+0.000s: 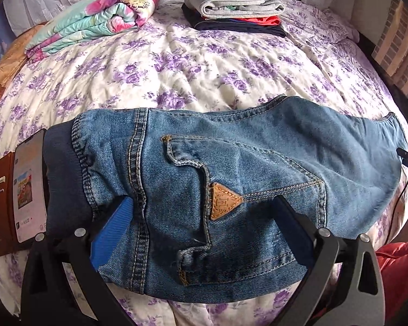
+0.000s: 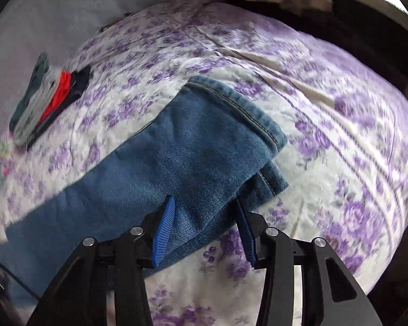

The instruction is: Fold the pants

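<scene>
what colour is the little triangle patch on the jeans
Tan-brown, leather-like, on the jeans pocket: patch. Clearest in the left wrist view.

1. Left gripper (image 1: 201, 217) sits low, fingers spread wide, with the jeans (image 1: 231, 168) bunched between its blue pads (image 1: 114, 233). Can't really tell if it's clamping them.
2. Right gripper (image 2: 204, 225) has its fingers partly apart with the leg end of the jeans between them, one blue pad (image 2: 164, 231) lying on the denim.

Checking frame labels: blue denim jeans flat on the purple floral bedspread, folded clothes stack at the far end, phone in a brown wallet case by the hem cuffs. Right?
One error: the phone in its brown wallet case lies by the dark ribbed waistband of the blue denim jeans, not the hem cuffs, per the left wrist view.
</scene>
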Tool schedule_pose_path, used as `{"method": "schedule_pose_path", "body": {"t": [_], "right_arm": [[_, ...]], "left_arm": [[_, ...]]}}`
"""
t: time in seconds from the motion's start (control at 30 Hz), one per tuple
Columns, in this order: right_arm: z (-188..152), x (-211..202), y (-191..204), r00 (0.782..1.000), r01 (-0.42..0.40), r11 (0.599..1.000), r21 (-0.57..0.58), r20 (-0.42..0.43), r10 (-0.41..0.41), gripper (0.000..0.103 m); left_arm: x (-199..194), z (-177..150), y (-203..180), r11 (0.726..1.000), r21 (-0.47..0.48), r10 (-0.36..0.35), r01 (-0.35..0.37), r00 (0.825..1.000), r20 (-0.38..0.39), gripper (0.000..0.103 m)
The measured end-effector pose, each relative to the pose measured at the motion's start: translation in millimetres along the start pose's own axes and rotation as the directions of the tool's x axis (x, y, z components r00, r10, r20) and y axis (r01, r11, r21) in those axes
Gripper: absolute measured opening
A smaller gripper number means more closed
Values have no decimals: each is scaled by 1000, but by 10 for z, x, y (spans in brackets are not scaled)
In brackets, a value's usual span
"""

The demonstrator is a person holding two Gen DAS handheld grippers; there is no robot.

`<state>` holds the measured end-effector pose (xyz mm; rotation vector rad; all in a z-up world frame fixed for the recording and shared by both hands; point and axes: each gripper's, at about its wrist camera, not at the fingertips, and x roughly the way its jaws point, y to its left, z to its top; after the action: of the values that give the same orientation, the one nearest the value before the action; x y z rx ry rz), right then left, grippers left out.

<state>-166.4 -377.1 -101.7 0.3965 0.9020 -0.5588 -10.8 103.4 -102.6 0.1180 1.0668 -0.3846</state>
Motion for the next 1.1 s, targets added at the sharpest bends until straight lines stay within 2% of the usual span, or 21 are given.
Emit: {"method": "schedule_pose_path", "body": {"t": [0.07,0.1,0.13,0.2,0.27,0.33,0.4,0.47,0.53,0.6,0.67,0.73,0.8,0.9,1.0,1.1], "right_arm": [[-39,-54,-41,1000,0,995,-103,5,0,43],[-60,-68,-132,1000,-8,994,-109,0,8,51],[-63,-87,-239,1000,-15,995,-94,-1,15,54],[-20,-183,-391,1000,-19,999,-42,-5,19,54],[42,-378,-426,999,-26,1000,-15,41,27,54],[101,-562,-281,992,-64,997,-39,105,67,55],[128,-594,20,987,-108,988,-114,109,121,56],[126,-486,370,984,-150,970,-193,67,165,57],[55,-324,614,979,-198,953,-229,6,205,63],[-120,-34,762,982,-180,943,-280,-108,155,65],[-335,-69,828,991,-134,905,-404,-32,132,66],[-384,-157,866,993,-117,873,-474,-32,116,66],[-318,-286,806,987,-154,867,-474,-35,156,66],[-181,-571,844,971,-178,844,-506,48,234,67],[-97,-546,1075,964,-198,805,-559,37,263,72],[-263,-309,1340,961,-255,774,-580,-64,269,75]], "left_arm": [[-9,-5,3,1000,-10,4,-4,1000,-1,99],[-12,-10,-4,1000,-10,6,-6,1000,1,99],[-11,-13,-8,1000,-10,10,-10,1000,3,99],[-5,-16,-25,1000,-8,23,-23,1000,3,99],[5,-3,-35,1000,-8,30,-30,1000,-4,99],[10,4,-27,999,-11,31,-31,1000,-6,99],[22,6,-46,999,-11,39,-39,999,-7,99],[30,8,-55,999,-8,48,-48,999,-7,99],[25,1,-61,999,-9,50,-50,999,-8,99],[20,-1,-64,999,-8,45,-45,999,-6,99],[14,-12,-68,999,-2,42,-42,999,2,99],[5,-37,-83,999,5,47,-47,999,10,99],[-4,-51,-88,999,7,48,-48,999,16,99],[-9,-58,-85,999,6,47,-47,999,21,99],[0,-61,-91,999,4,53,-54,998,29,99],[-10,-71,-90,999,3,51,-51,998,34,99]]}}
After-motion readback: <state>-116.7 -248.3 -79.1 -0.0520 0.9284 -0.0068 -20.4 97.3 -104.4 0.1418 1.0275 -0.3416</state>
